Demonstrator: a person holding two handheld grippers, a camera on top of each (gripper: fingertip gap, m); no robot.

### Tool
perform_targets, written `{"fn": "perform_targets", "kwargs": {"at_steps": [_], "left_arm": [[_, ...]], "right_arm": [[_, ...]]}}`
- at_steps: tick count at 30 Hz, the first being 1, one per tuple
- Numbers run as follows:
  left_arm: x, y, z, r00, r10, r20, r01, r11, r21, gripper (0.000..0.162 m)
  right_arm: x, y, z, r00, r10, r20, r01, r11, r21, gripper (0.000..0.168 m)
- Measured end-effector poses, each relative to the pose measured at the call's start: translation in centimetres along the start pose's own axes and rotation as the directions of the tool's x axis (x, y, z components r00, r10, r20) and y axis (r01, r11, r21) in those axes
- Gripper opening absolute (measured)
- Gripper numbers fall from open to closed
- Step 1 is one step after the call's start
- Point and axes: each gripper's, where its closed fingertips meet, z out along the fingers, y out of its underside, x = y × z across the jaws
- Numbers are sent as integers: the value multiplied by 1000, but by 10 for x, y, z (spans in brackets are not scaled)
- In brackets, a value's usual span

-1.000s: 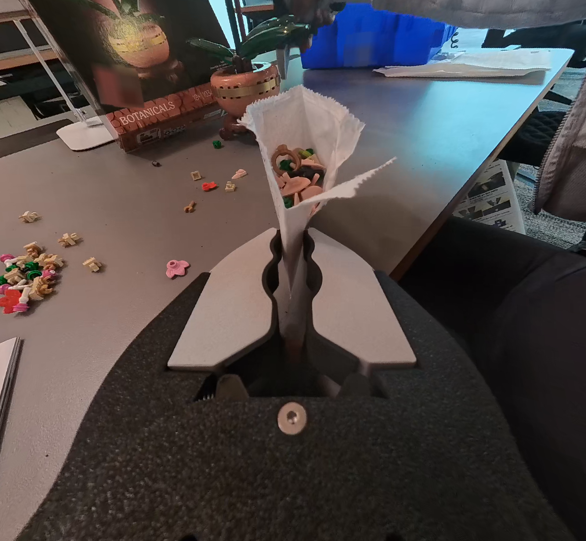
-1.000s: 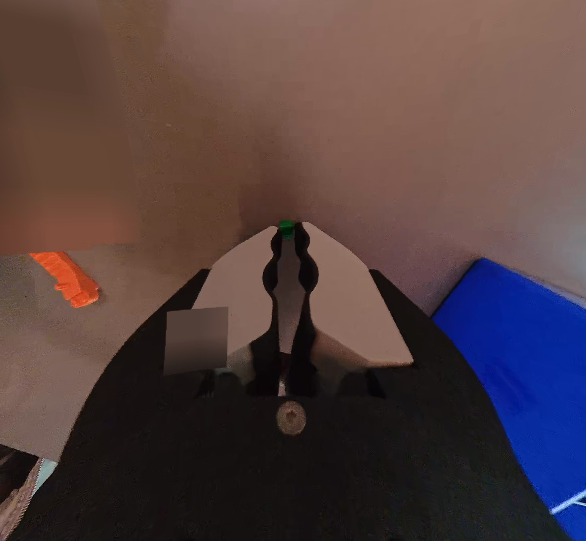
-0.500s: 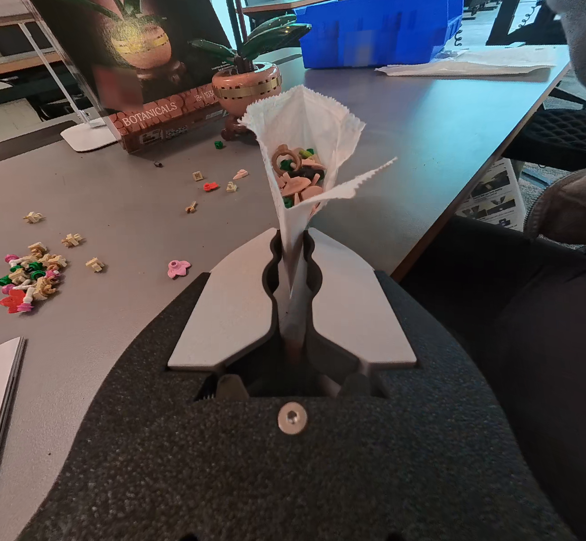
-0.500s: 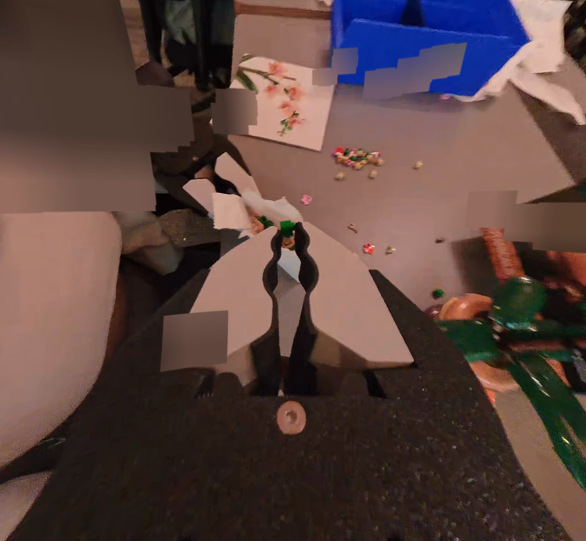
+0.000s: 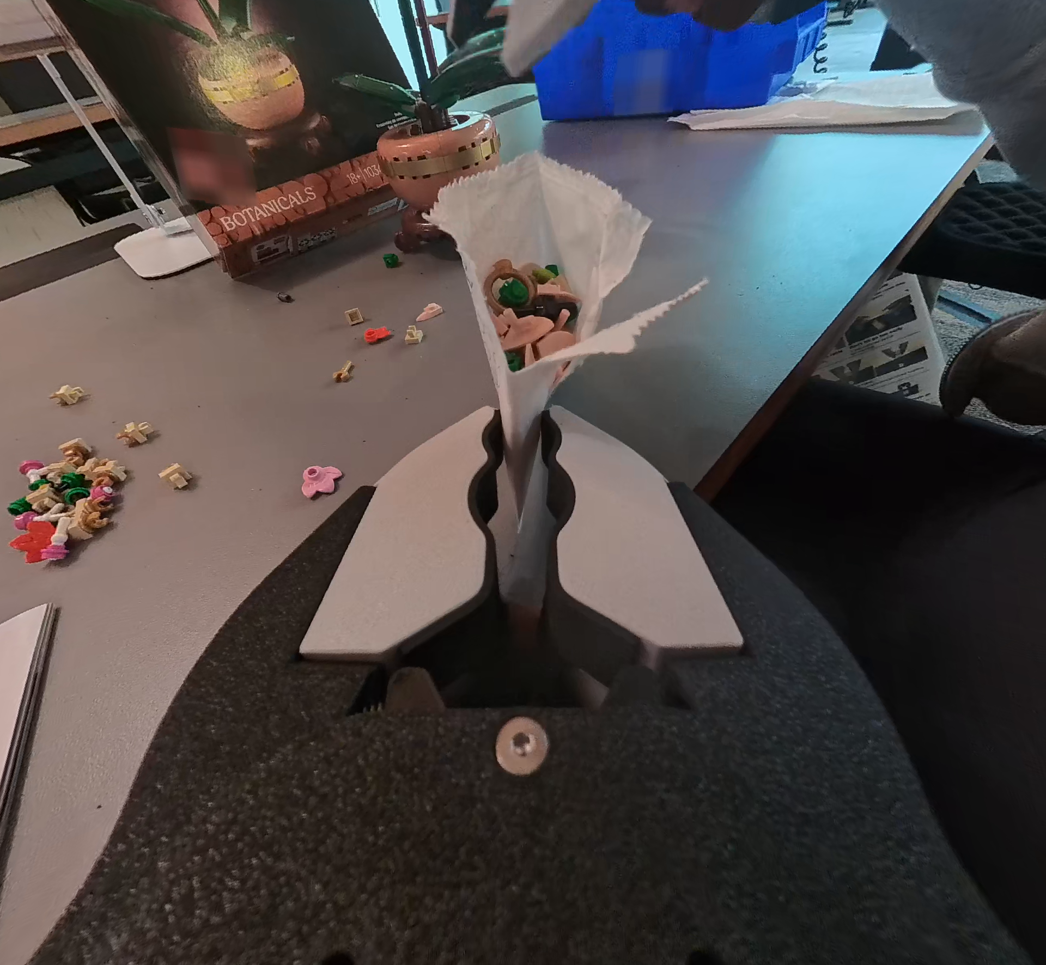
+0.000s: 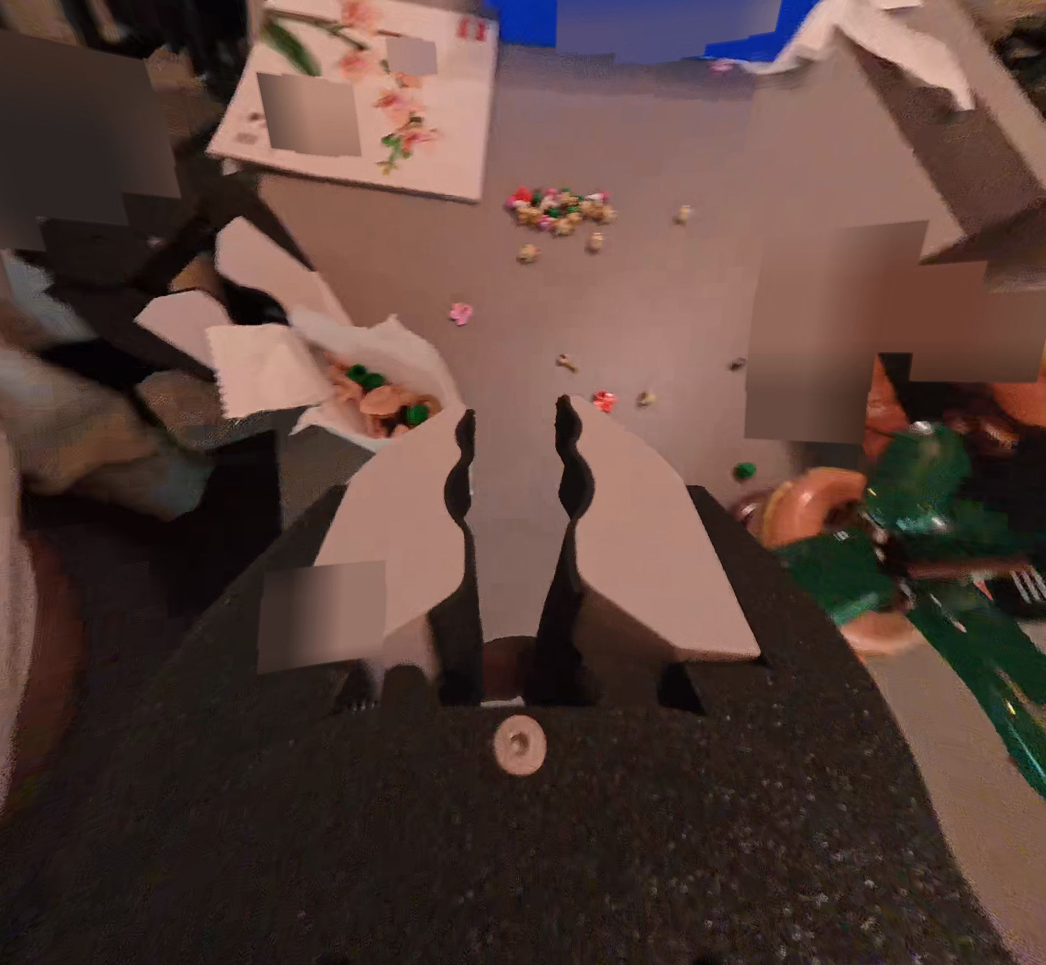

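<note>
Grey counter (image 5: 736,236) strewn with small bricks; our left claw (image 5: 522,417) pinches a white paper bag (image 5: 543,225) of pieces.
Only our right view shows the right claw (image 6: 515,411) gaping empty beside that bag (image 6: 362,349), plus a flowered booklet (image 6: 362,95).

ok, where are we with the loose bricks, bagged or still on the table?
Done: the white paper bag holds tan, green and dark pieces.
In hand: the left gripper is shut on the bag's neck, mouth up. The right gripper is open and empty, close to the bag's mouth.
Left: a mixed pile, a pink flower and scattered single pieces lie on the grey table.
</note>
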Motion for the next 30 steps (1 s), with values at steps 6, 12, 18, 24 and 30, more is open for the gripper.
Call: {"fn": "perform_targets", "kwargs": {"at_steps": [6, 12, 18, 24, 30], "left_arm": [[-5, 1, -2, 1000, 6, 1, -6, 1000, -15, 12], [-13, 4, -9, 999, -11, 34, 11, 1000, -17, 12], [-14, 3, -7, 999, -11, 31, 11, 1000, -15, 12], [-14, 3, -8, 999, -23, 27, 23, 1000, -4, 12], [-14, 3, -8, 999, -29, 26, 29, 1000, -1, 12]], "right_arm": [[38, 41, 23, 882, 426, -199, -380, 895, 234, 18], [39, 71, 62, 869, 334, -365, -342, 939, 46, 26], [55, 78, 79, 876, 313, -366, -371, 923, -98, 22], [60, 81, 88, 872, 363, -328, -412, 906, -94, 18], [41, 86, 80, 877, 434, -206, -466, 873, -143, 8]]}}
